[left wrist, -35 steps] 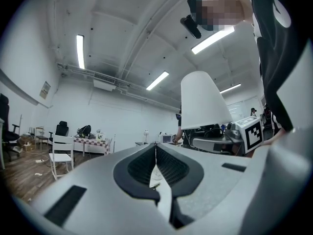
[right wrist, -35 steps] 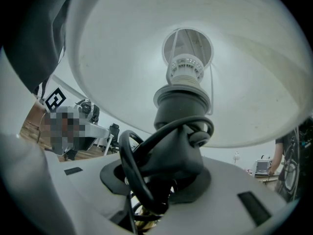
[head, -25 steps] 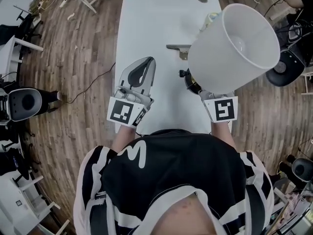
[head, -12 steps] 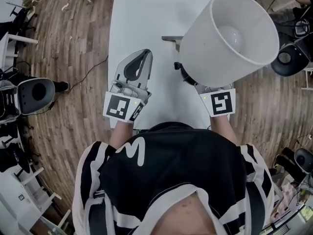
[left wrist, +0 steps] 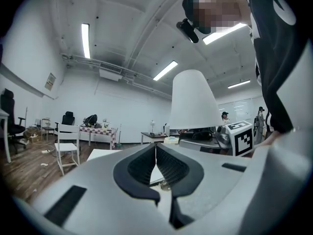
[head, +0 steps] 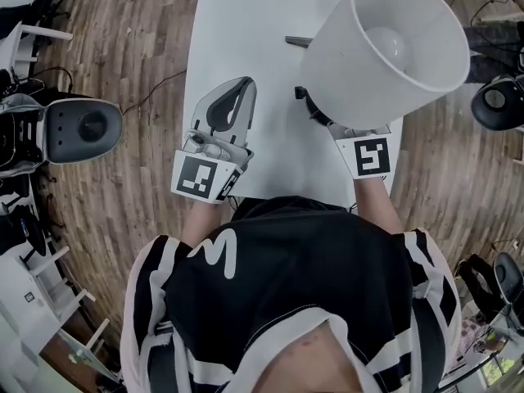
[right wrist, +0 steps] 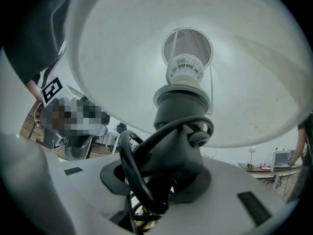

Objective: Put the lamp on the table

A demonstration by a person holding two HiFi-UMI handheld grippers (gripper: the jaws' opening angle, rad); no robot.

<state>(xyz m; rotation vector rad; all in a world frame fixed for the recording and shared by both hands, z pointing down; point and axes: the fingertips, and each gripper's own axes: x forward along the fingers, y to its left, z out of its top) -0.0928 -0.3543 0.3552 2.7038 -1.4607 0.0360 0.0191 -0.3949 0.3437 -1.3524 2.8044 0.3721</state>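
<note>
The lamp has a wide white shade [head: 385,47] and a dark stem [right wrist: 178,126] with a black cord [right wrist: 129,175] looped round it. My right gripper [right wrist: 161,182] is shut on that dark stem and holds the lamp tilted above the white table [head: 246,23]; in the head view my right gripper [head: 348,133] is partly hidden under the shade. My left gripper [head: 229,113] hovers over the table's near left part, jaws shut with nothing between them. In the left gripper view, the shade [left wrist: 193,102] shows to the right of my left gripper [left wrist: 155,153].
A small metal piece [head: 296,42] lies on the table beyond the lamp. An office chair [head: 82,129] stands on the wooden floor to the left, another chair [head: 499,101] to the right. A white chair [left wrist: 68,143] and far tables show in the left gripper view.
Both grippers have sunk a little toward the table, the lamp going down with the right one. Neither pair of jaws has changed.
</note>
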